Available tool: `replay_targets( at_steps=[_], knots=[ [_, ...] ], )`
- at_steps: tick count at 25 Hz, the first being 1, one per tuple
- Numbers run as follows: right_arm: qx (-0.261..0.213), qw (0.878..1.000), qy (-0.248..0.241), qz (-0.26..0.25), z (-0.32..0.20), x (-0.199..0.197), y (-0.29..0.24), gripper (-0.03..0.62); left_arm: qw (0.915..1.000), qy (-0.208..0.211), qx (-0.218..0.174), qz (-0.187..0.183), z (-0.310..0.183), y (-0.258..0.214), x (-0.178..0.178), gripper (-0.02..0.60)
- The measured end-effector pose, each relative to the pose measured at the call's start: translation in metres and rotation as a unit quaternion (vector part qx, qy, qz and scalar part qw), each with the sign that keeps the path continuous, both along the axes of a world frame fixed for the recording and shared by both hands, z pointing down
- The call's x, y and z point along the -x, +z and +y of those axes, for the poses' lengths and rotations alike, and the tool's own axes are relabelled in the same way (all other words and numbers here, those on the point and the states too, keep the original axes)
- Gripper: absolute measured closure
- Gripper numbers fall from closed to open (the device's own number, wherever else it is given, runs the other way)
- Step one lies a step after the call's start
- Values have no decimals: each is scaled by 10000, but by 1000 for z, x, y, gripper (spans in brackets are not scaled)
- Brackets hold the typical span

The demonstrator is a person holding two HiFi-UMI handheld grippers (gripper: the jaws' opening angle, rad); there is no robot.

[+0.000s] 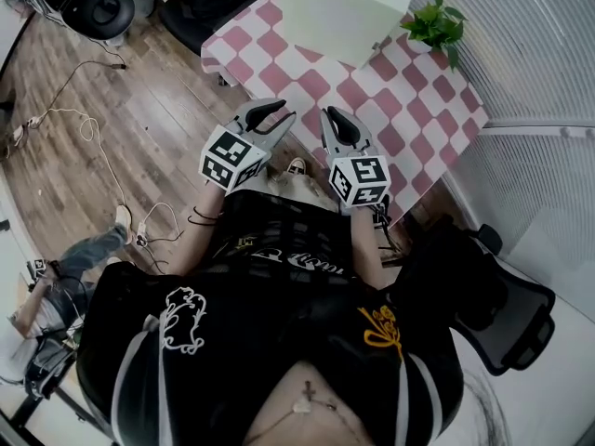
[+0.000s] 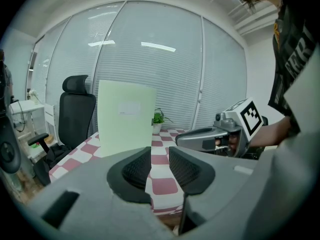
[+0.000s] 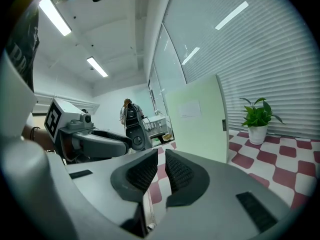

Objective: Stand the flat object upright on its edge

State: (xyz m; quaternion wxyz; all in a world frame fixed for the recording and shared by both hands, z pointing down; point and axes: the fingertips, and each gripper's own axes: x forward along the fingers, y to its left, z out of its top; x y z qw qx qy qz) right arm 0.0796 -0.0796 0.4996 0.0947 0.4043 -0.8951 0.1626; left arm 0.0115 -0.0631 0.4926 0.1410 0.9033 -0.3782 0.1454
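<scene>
As the pale green board (image 1: pixel 339 12) already stands on edge at the far end of the checked bench (image 1: pixel 409 110) in the head view, the left gripper (image 1: pixel 279 117) and right gripper (image 1: pixel 333 119) are best kept clear — no nudging. Left gripper view: fingers (image 2: pixel 137 169) closed, empty; the board is thin, plain, upright. Right gripper view: fingers (image 3: pixel 177 171) likewise closed on nothing.

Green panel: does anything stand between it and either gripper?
Nothing visible. Only bare checkered tablecloth lies between the upright green panel and the left gripper and right gripper; the potted plant stands aside.
</scene>
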Motion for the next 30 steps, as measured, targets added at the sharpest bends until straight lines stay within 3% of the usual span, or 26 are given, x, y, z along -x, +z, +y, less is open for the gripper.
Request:
replay_targets(
  at_steps=[8,15,30],
  knots=[
    [-118,9993,348,54,7,-5,-7,545,9991,403,-132,-42,7,-11,-6,462],
    [-55,9986,484,218,45,23,-1,545,9972,728,-179,43,41,-11,10,462],
    [115,9958,810,402,169,99,14,551,9940,1073,-106,163,154,2,86,462]
  ],
)
